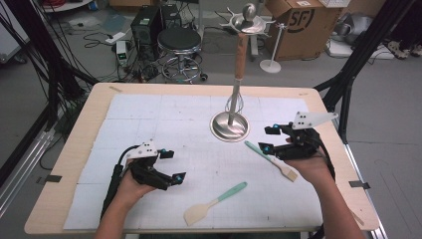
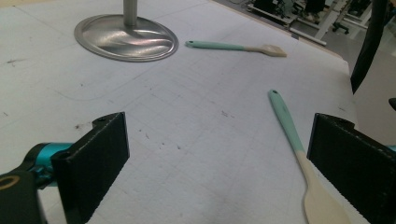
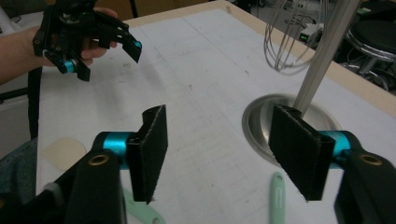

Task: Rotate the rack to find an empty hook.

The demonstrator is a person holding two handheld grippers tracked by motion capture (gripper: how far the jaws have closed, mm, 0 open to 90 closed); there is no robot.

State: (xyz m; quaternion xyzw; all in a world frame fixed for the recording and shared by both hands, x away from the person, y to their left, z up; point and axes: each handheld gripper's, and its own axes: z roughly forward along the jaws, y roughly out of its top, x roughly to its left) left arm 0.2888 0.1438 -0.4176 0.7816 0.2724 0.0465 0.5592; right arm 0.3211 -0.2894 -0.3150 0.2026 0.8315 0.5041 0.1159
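The right gripper, jaws apart and empty, is hovering above the brush; it is perhaps risking a missed grasp.

left gripper: black frame, white angular top plate, blue fittings at jaw roots, black cable at 7 o'clock | right gripper: black frame, grey three-cornered plate at 1 o'clock, blue fittings | jaws: flat black ribbed pads, brass-coloured pivot screws | forearms: bare, no sleeves
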